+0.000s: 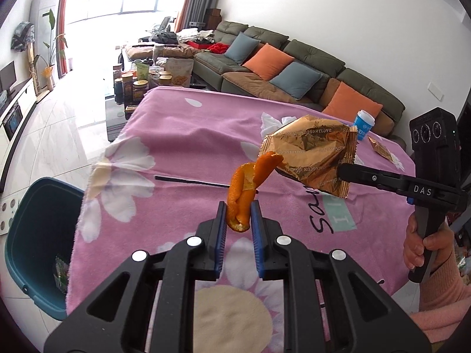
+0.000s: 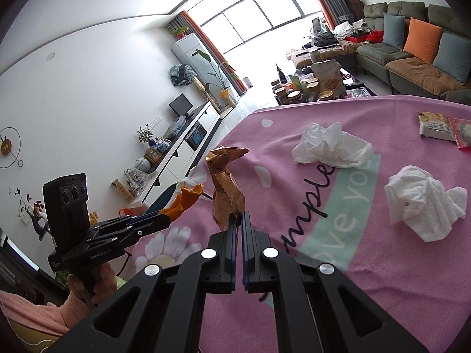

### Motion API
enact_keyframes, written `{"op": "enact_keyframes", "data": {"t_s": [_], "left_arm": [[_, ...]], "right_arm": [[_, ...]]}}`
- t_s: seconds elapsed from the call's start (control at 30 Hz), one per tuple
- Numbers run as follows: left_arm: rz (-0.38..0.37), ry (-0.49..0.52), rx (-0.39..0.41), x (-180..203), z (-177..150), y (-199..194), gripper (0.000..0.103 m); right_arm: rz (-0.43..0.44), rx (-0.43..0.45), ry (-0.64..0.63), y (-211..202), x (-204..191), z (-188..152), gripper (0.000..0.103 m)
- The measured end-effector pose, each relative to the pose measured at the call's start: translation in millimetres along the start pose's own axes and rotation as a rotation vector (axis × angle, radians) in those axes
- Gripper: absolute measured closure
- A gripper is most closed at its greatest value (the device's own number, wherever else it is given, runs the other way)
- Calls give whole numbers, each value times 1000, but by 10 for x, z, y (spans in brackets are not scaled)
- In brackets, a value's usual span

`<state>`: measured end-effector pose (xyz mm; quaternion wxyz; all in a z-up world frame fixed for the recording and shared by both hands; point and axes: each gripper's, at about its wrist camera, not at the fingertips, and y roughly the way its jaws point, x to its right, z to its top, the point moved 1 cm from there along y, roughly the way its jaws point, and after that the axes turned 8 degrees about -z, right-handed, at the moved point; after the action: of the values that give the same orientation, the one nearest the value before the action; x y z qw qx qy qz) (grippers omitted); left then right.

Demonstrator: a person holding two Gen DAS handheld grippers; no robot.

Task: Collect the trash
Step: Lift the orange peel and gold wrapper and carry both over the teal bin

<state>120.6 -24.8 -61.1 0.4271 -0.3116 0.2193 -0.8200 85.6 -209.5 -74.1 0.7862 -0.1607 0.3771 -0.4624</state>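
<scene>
the left gripper (image 1: 239, 216) has its jaws clamped on a curled orange peel (image 1: 245, 189), lifted above the pink-clothed desk (image 1: 191, 135). the right gripper (image 2: 239, 220) pinches a gold snack wrapper (image 2: 228, 188). the teal bin (image 1: 38, 235) beside the desk is partly hidden behind the cloth.

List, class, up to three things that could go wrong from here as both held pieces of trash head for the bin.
1. The orange peel is pinched only at its lower end by the left gripper; it might slip out.
2. The gold wrapper, held by one corner in the right gripper, hangs close to the peel and could knock it.
3. The teal bin sits beside the table edge; a drop may miss.
</scene>
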Motion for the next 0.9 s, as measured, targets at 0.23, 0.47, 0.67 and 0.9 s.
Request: {"op": "enact_keyframes", "data": {"t_s": [0.23,0.47,0.67,0.9], "left_arm": [[76,-84,65,-424,-126,-463,86],[164,-166,114,-866,-272,-868,86],[226,-229,147,-1221,-378,-1132,86],[278,-289,166,-1592,-498,-1349,86]], "right_arm": [[74,-41,-73,278,-435,95,100],[144,-91,-145,623,-865,179,100],[187,-134,-192,881,-1191,200,100],[205,-180,-227,1156,-1451,208,100]]}}
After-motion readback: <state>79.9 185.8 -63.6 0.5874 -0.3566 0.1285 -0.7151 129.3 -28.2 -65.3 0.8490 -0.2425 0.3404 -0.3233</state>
